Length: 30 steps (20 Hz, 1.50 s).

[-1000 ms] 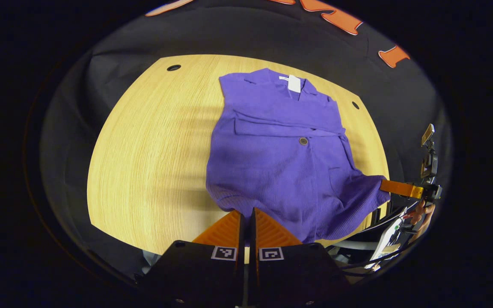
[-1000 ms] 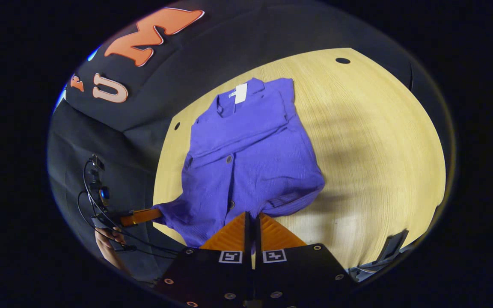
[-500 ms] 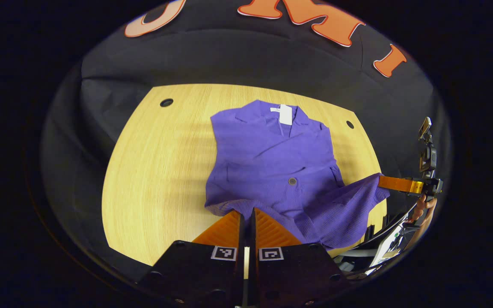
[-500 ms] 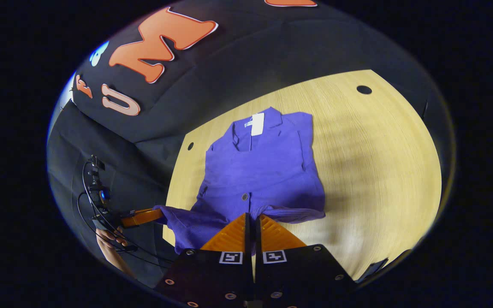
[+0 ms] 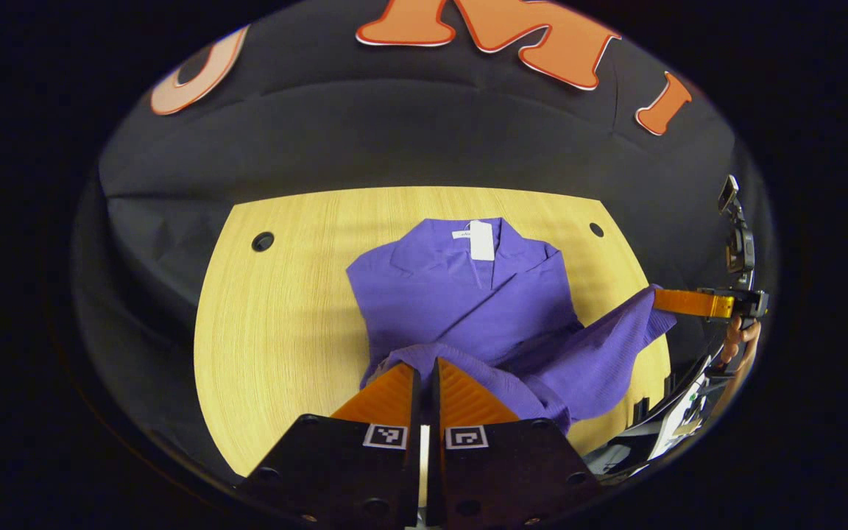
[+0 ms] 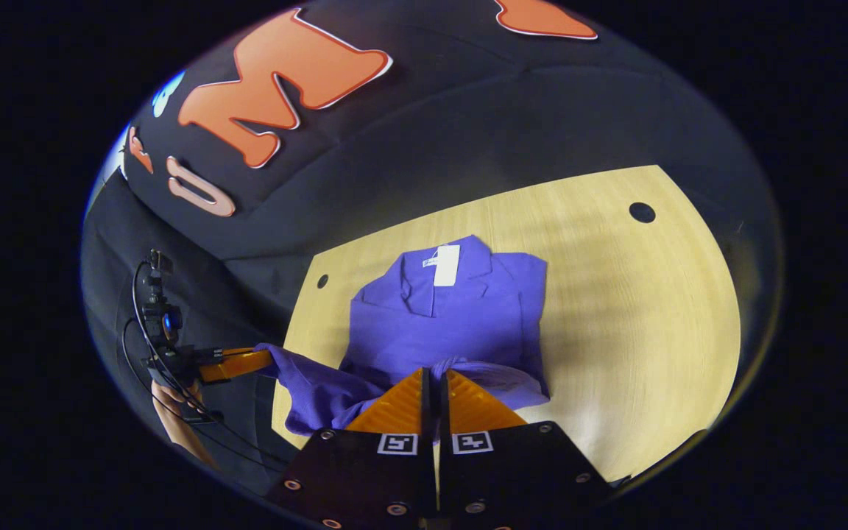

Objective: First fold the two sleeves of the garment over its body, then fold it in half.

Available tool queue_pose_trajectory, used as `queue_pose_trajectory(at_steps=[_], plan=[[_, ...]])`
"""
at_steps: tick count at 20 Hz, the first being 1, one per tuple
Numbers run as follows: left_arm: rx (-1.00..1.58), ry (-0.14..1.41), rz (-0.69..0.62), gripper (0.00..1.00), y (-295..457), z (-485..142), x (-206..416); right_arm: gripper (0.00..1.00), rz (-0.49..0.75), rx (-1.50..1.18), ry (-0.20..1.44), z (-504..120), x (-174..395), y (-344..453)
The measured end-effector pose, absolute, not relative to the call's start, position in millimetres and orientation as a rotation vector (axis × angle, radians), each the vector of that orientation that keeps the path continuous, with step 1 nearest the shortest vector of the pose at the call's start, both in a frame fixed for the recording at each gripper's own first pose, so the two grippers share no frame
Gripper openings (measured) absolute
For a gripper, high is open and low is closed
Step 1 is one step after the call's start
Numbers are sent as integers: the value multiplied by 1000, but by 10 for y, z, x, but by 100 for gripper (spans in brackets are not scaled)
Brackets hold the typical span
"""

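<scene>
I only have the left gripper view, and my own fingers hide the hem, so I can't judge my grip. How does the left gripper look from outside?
Observer: In the right gripper view, the left gripper shows side-on, shut on a hem corner of the purple garment, out past the edge of the table.
Operator: Is that corner lying on the table?
Observer: No. It is held up, and the cloth sags from it back toward the garment's body.
Operator: And the other grip, up close?
Observer: The right gripper has its fingers together, with hem cloth bunched at their tips.
</scene>
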<state>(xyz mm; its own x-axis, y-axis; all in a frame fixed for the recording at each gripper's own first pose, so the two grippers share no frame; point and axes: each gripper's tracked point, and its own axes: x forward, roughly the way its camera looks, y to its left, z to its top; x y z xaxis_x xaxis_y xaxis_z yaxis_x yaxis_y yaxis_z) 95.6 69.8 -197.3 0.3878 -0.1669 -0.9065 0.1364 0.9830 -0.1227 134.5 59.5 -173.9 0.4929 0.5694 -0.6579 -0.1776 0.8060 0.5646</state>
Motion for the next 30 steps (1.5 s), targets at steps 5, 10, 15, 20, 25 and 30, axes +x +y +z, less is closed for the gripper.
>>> queue_pose_trajectory(at_steps=[5,10,15,20,25,30], plan=[[90,1201,-311,5,750,-2275,1493,2,414,419,1041,-1878,1708,633],[135,1133,-286,5,867,-2571,2367,2,373,421,1046,-1969,2365,761],[192,939,0,27,1334,-2699,3022,15,188,600,928,-2132,3182,625],[181,844,124,55,1633,-2485,2943,36,157,517,908,-2218,3084,357],[79,695,143,90,1564,-1930,2774,59,174,450,772,-1896,2914,219],[-11,582,103,94,1300,-1399,2416,89,194,353,616,-1399,2656,199]])
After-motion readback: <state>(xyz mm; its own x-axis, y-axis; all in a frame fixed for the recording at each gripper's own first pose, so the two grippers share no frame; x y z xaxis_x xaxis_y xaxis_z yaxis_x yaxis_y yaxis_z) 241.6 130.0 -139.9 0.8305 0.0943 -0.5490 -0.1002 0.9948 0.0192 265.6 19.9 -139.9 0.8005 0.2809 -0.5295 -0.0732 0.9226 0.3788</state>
